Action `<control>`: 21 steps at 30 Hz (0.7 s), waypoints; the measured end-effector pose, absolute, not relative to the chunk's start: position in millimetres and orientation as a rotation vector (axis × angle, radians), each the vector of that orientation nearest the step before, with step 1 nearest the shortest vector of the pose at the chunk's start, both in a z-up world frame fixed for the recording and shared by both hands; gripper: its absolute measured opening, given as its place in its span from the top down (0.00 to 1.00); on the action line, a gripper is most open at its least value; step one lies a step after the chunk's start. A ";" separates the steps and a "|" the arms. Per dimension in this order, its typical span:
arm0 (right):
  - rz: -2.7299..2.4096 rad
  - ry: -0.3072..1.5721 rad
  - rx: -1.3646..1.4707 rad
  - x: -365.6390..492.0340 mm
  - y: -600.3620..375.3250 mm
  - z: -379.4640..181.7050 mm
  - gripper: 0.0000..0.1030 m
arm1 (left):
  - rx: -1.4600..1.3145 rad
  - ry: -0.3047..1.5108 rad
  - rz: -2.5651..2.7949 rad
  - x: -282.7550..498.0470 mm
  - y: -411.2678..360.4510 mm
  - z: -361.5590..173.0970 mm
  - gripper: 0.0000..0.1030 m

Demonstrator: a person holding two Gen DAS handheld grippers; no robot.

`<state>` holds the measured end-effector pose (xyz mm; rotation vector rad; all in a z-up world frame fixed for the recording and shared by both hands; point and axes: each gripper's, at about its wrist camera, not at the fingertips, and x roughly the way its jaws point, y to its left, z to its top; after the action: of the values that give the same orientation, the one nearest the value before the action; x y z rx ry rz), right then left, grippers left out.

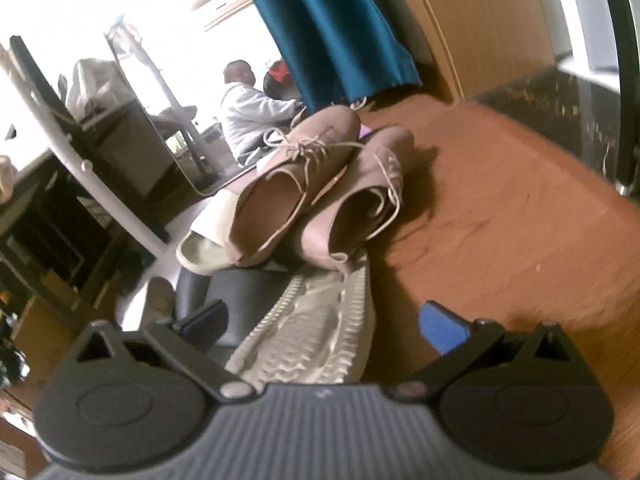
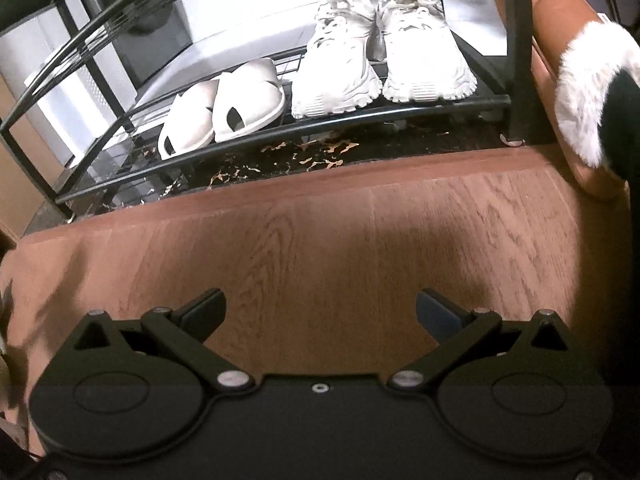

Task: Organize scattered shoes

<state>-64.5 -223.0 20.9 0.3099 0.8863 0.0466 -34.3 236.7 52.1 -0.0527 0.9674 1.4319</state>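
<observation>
On the brown wood floor (image 1: 500,200), two tan lace-up shoes (image 1: 320,188) lie side by side, touching, with their open ends toward the left claw (image 1: 322,320); the left one leans on a cream sandal (image 1: 204,244); a shoe turned over, with its pale bumpy sole (image 1: 316,332) up, lies between the left claw's two fingers; the fingers stand wide apart, so that claw is open and holds nothing; a blue curtain (image 1: 332,28) hangs behind the shoes, and a man in a white shirt (image 1: 248,116) sits far back.

Low on the black metal shoe rack (image 2: 360,120), a pair of white slippers (image 2: 224,108) sits on the left and a pair of white sneakers (image 2: 384,52) sits on the right, toes to the front; a brown slipper with white fur (image 2: 580,92) lies just beside the rack's right leg; the right claw (image 2: 320,312) hangs over bare floor (image 2: 320,232) near the rack; its fingers are spread wide and hold nothing.
</observation>
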 end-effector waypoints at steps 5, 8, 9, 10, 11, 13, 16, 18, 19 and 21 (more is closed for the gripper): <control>0.049 0.888 0.303 -63.1 -220.8 21.0 0.00 | -0.117 1.009 1.561 -46.2 257.3 43.4 0.01; 0.055 0.883 0.312 -63.8 -221.7 22.8 0.00 | -0.101 1.019 1.557 -47.4 260.2 38.6 0.00; 0.055 0.879 0.314 -64.4 -222.2 23.6 0.00 | -0.064 1.029 1.555 -45.0 259.7 36.4 0.00; 0.053 0.874 0.315 -65.1 -222.7 24.5 0.00 | -0.039 1.042 1.542 -42.3 259.1 33.8 0.01; 0.051 0.868 0.316 -65.8 -223.1 25.4 0.00 | -0.019 1.053 1.529 -39.9 258.6 31.4 0.01; 0.052 0.862 0.324 -66.7 -224.7 26.7 0.00 | -0.049 1.075 1.479 -37.7 261.9 26.7 0.01; 0.051 0.859 0.328 -66.6 -225.3 27.2 0.00 | -0.128 1.149 1.435 -38.5 272.4 16.7 0.01; 0.049 0.855 0.328 -66.5 -225.3 27.8 0.00 | -0.150 1.207 1.443 -41.2 280.2 8.3 0.01; 0.047 0.853 0.328 -66.5 -225.3 28.1 0.00 | -0.149 1.236 1.449 -42.7 284.2 3.8 0.01; 0.045 0.850 0.328 -66.3 -225.4 28.4 0.00 | -0.095 1.272 1.444 -42.3 287.2 -1.9 0.00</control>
<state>-66.3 -225.4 28.4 0.3281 0.8504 0.0446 -42.3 287.2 -1.9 -0.0951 1.2722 1.4439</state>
